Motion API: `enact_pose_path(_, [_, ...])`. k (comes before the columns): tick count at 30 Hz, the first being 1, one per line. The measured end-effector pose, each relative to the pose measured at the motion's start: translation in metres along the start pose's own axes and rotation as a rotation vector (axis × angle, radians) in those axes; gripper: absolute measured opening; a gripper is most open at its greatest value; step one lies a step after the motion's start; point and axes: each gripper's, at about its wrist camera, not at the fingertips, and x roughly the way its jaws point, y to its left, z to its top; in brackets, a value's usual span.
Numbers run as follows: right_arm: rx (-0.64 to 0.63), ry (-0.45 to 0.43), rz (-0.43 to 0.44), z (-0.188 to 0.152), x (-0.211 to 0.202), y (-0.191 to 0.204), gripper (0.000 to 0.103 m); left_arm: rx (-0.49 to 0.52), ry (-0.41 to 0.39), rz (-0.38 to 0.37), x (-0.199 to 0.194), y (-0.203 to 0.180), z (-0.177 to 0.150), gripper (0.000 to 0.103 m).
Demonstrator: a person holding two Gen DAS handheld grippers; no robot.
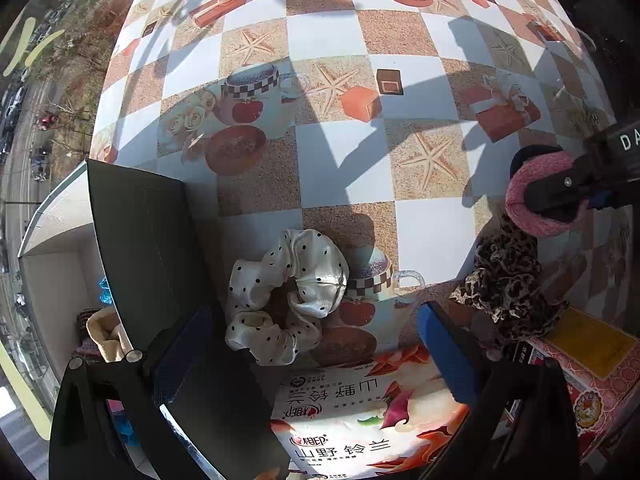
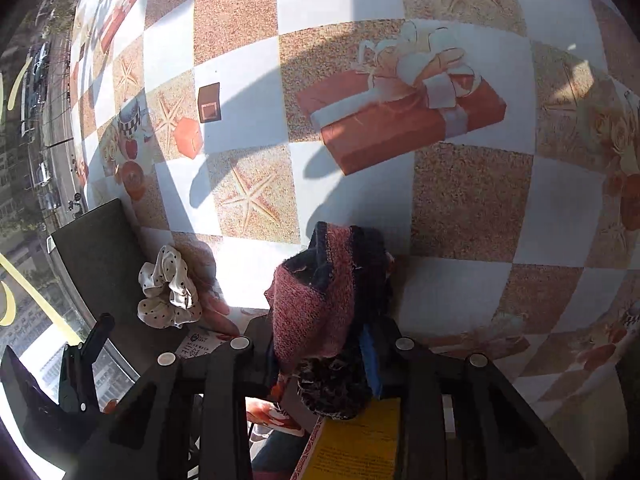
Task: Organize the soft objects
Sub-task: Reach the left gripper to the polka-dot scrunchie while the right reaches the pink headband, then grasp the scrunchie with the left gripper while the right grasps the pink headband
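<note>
A white polka-dot scrunchie [image 1: 288,296] lies on the checked tablecloth [image 1: 340,168], between the blue-padded fingers of my left gripper [image 1: 312,320]. That gripper is open and points down, and its pads stand apart from the fabric. My right gripper [image 1: 560,196] is shut on a pink knit scrunchie [image 1: 532,200] at the right. In the right wrist view the pink scrunchie [image 2: 316,300] bunches between the fingers of the right gripper [image 2: 332,320], above a leopard-print scrunchie [image 2: 336,392]. The white scrunchie [image 2: 168,288] and left gripper [image 2: 80,360] show at lower left.
A black box lid [image 1: 140,248] stands upright at the left beside a white box [image 1: 52,272] holding soft items. A tissue pack [image 1: 360,412] lies at the near edge. The leopard scrunchie [image 1: 508,280] rests against a red box with a yellow label [image 1: 592,360].
</note>
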Motion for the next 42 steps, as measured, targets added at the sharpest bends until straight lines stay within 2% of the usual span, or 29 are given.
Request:
enact_pose_path(7, [0.044, -0.068, 0.12, -0.019, -0.031, -0.033, 0.035, 0.011, 0.11, 0.075, 0.037, -0.009, 0.02, 0.103])
enact_pose_path(10, [0.038, -0.073, 0.166, -0.023, -0.042, -0.04, 0.035, -0.019, 0.151, 0.057, 0.046, -0.005, 0.024, 0.103])
enact_pose_path(13, [0.029, -0.099, 0.188, -0.031, -0.053, -0.041, 0.035, -0.056, 0.16, 0.036, 0.049, 0.001, 0.026, 0.101])
enact_pose_path(18, [0.021, -0.17, 0.226, -0.047, -0.073, -0.048, 0.035, -0.097, 0.227, 0.019, 0.06, 0.016, 0.031, 0.094])
enact_pose_path(19, [0.023, -0.186, 0.23, -0.051, -0.076, -0.049, 0.035, -0.1, 0.23, 0.01, 0.059, 0.017, 0.032, 0.088])
enact_pose_path(20, [0.023, -0.204, 0.233, -0.055, -0.078, -0.05, 0.035, -0.1, 0.223, 0.002, 0.057, 0.018, 0.034, 0.077])
enact_pose_path(21, [0.022, -0.221, 0.232, -0.059, -0.081, -0.052, 0.035, -0.099, 0.212, -0.005, 0.053, 0.019, 0.035, 0.068])
enact_pose_path(22, [0.022, -0.238, 0.227, -0.063, -0.083, -0.052, 0.035, -0.091, 0.2, -0.001, 0.049, 0.018, 0.037, 0.045])
enact_pose_path(23, [0.021, -0.255, 0.22, -0.067, -0.086, -0.053, 0.035, -0.079, 0.184, 0.004, 0.045, 0.018, 0.036, 0.029])
enact_pose_path(25, [0.024, -0.287, 0.208, -0.076, -0.087, -0.053, 0.035, -0.073, 0.14, -0.032, 0.036, 0.021, 0.034, 0.023])
enact_pose_path(29, [0.025, -0.344, 0.182, -0.089, -0.092, -0.049, 0.035, -0.093, 0.042, -0.068, 0.008, 0.029, 0.025, 0.021])
enact_pose_path(34, [0.021, -0.382, 0.172, -0.102, -0.097, -0.041, 0.035, -0.055, -0.096, -0.068, -0.042, 0.033, 0.002, 0.021])
enact_pose_path(42, [-0.034, -0.431, 0.098, -0.13, -0.103, -0.015, 0.035, 0.0, -0.279, -0.109, -0.11, 0.006, -0.03, 0.021])
